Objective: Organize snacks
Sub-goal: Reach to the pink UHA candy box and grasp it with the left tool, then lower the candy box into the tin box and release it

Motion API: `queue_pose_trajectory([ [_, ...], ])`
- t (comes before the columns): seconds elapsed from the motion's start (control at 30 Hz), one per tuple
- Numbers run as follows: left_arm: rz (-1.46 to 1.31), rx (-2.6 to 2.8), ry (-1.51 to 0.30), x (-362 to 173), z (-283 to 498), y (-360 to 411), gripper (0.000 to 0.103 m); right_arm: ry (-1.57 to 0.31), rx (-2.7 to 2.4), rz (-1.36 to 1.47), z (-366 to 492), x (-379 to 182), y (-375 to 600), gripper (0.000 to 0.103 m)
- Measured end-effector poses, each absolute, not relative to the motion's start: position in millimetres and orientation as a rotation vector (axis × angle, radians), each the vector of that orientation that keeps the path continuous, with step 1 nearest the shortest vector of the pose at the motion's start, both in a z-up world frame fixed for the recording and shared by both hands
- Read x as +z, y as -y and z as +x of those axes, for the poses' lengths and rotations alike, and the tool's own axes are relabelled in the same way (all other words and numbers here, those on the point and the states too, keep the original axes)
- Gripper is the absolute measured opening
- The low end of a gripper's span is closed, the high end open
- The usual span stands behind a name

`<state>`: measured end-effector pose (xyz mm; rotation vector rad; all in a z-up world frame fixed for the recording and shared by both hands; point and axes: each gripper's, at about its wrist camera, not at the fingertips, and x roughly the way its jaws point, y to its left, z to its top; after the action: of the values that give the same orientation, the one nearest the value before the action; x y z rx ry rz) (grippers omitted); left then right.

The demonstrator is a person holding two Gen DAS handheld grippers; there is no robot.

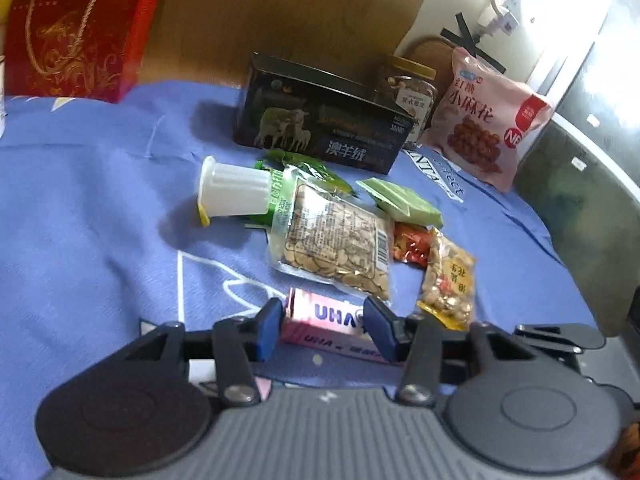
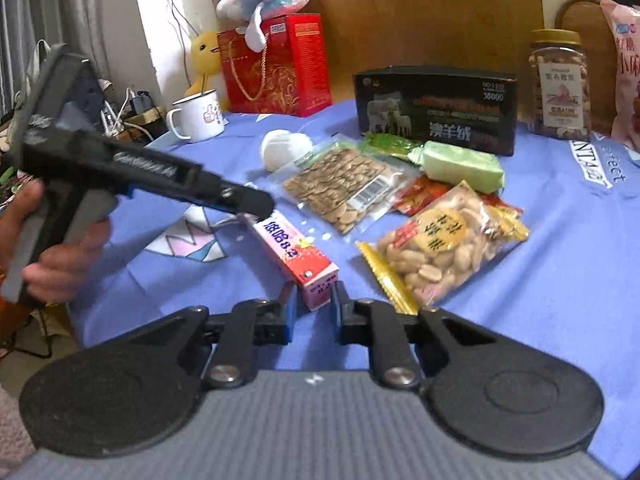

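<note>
A pink UHA candy box [image 2: 294,254] lies on the blue cloth [image 2: 560,260]. My right gripper [image 2: 316,300] is shut on its near end, with both pads against the sides. My left gripper [image 2: 256,204], held in a hand, reaches in from the left over the far end. In the left wrist view the box [image 1: 320,316] fills the gap of the left gripper [image 1: 325,320]; its jaws are partly apart and the box runs on under the right finger. Just beyond lie a seed bag [image 2: 344,188], a peanut bag [image 2: 440,248] and a green packet [image 2: 460,164].
At the back stand a dark box [image 2: 436,108], a nut jar [image 2: 560,84], a pink snack bag [image 1: 484,120], a red gift bag [image 2: 276,64] and a white mug [image 2: 198,118]. A white cup [image 1: 232,192] lies on its side. The table edge curves at the right.
</note>
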<state>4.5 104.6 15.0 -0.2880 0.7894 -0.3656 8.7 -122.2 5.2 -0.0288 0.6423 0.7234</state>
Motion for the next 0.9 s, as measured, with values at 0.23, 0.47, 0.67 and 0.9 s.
queue_pose_trajectory([
  [0.23,-0.294,-0.372,-0.690,58.9,22.6,-114.7,0.043,-0.523,0.696,-0.022,33.2,40.3,120.1,0.021],
  [0.47,-0.274,-0.384,-0.587,103.9,117.8,-94.0,0.043,-0.429,0.586,0.002,130.1,80.0,121.1,0.024],
  [0.67,-0.298,-0.374,-0.630,92.6,211.5,-77.1,0.043,-0.485,0.498,0.071,220.2,75.1,130.7,0.025],
  [0.9,-0.258,-0.330,-0.705,62.8,247.7,-63.6,0.049,-0.558,0.441,0.090,239.0,55.2,138.4,0.032],
])
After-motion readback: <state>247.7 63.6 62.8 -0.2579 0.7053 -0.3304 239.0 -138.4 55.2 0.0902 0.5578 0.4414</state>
